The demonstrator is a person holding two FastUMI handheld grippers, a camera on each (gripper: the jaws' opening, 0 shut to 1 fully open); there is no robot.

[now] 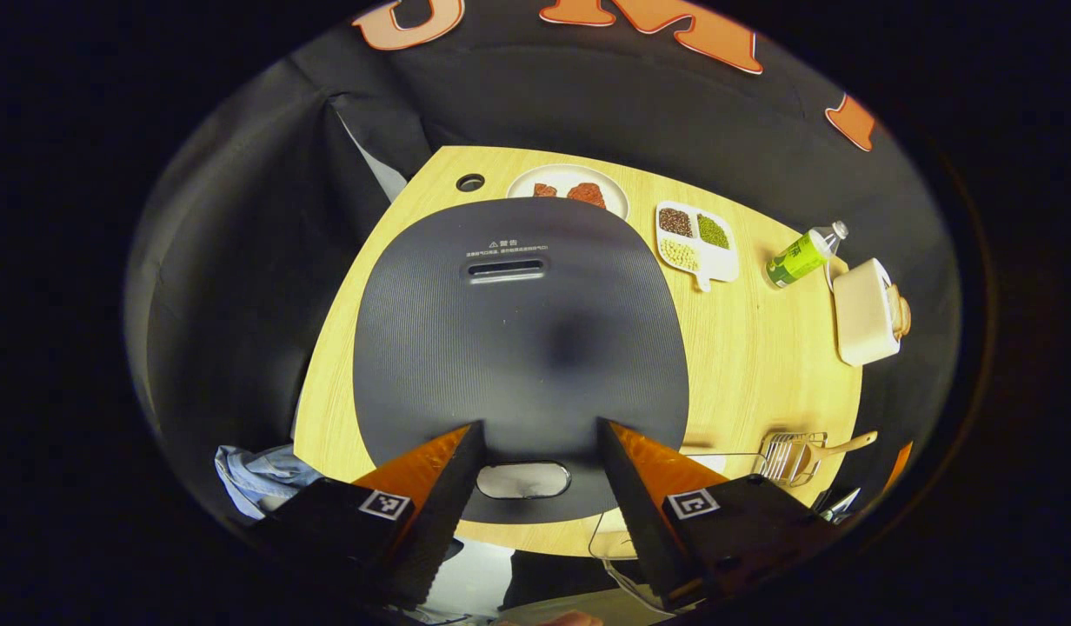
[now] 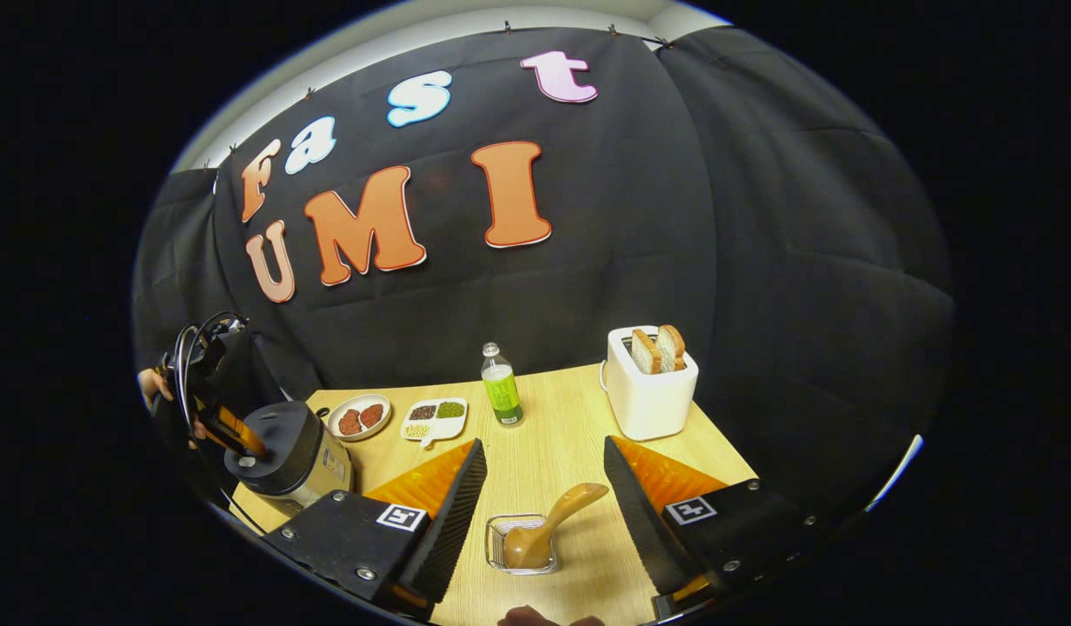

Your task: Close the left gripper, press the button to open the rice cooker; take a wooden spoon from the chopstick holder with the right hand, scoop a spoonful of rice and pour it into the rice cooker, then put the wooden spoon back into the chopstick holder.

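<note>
Both grippers are chunky black blocks, left gripper (image 1: pixel 540 452) and right gripper (image 2: pixel 542 478) alike, each side carrying a small square black-and-white marker tag. Right one shows silver screws. Fingers (image 2: pixel 453 513) are wedge-shaped with ribbed inner faces.

dark grey ribbed-lid rice cooker (image 1: pixel 518 348) sits at the left end of the light wooden table, lid down and shut; slotted steam vent toward the far side, oval pale release button (image 1: pixel 523 480) at the near rim. body below looks brushed metal, hard to be sure. light-brown wooden spoon (image 2: pixel 544 526) stands bowl-down in a small wire-mesh chopstick holder (image 2: pixel 522 546) near the table's front edge, handle tilted up to the right.
</note>
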